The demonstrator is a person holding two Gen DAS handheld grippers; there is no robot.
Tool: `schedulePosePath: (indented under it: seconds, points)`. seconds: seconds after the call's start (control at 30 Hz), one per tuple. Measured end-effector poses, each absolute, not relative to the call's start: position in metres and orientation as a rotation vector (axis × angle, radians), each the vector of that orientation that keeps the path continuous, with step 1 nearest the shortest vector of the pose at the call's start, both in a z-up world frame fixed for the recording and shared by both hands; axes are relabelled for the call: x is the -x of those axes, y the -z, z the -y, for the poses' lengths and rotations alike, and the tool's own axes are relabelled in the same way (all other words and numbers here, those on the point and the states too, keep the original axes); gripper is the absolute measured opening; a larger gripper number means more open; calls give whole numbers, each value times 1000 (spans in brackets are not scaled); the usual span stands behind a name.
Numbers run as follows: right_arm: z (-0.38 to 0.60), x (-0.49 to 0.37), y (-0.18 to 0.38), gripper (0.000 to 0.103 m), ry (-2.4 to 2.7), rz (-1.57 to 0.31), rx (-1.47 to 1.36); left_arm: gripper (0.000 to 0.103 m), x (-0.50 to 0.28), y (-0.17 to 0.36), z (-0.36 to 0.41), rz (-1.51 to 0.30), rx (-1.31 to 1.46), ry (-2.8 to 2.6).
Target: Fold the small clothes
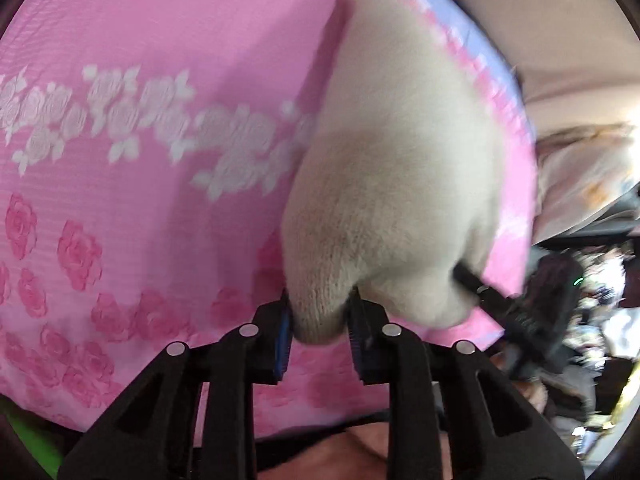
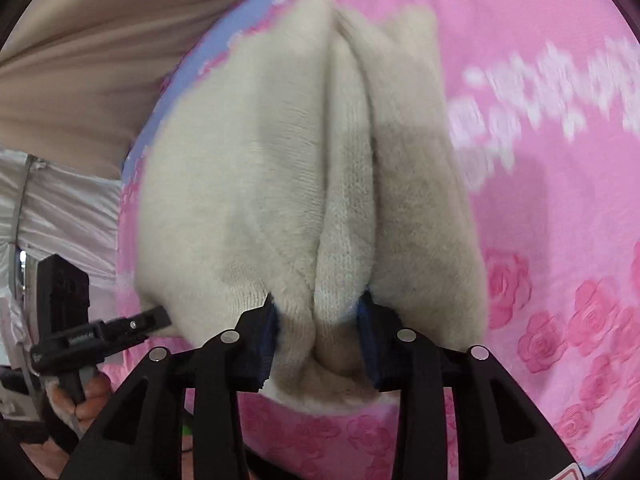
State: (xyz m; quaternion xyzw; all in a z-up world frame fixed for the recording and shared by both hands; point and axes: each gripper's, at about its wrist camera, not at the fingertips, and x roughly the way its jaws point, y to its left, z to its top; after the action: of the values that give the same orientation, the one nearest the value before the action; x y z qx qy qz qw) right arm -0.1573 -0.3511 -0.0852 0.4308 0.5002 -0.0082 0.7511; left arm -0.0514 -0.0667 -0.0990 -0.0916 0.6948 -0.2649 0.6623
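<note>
A cream fleece garment (image 1: pixel 396 168) hangs lifted above a pink rose-print bedspread (image 1: pixel 140 160). My left gripper (image 1: pixel 320 320) is shut on one bunched corner of it. My right gripper (image 2: pixel 318 328) is shut on another bunched edge of the same garment (image 2: pixel 304 168), which folds into vertical pleats in front of it. In the left wrist view the right gripper (image 1: pixel 476 284) enters from the right and bites the cloth. In the right wrist view the left gripper (image 2: pixel 160 318) shows at the lower left, held by a hand.
The bedspread (image 2: pixel 560 200) has a lilac border (image 2: pixel 224 36) at its far edge. Beige fabric (image 2: pixel 100 60) lies beyond it. A cluttered dark area (image 1: pixel 592 320) lies off the bed's right side.
</note>
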Motion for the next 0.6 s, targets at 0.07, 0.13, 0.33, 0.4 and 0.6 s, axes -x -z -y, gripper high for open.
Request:
schedulePosePath:
  seconds: [0.07, 0.13, 0.33, 0.4, 0.6]
  points:
    - [352, 163, 60, 53, 34, -1056, -914, 32, 62, 72, 59, -1456, 223, 631]
    - [348, 162, 47, 65, -20, -1047, -899, 55, 61, 46, 51, -1335, 206, 607]
    - [334, 142, 60, 25, -37, -1070, -948, 69, 48, 6, 47, -1173, 134, 575]
    - [338, 150, 24, 23, -26, -955, -893, 69, 44, 4, 48, -1177, 136, 568]
    - [362, 162, 42, 29, 166, -1128, -581, 76, 43, 21, 51, -1237, 150, 607]
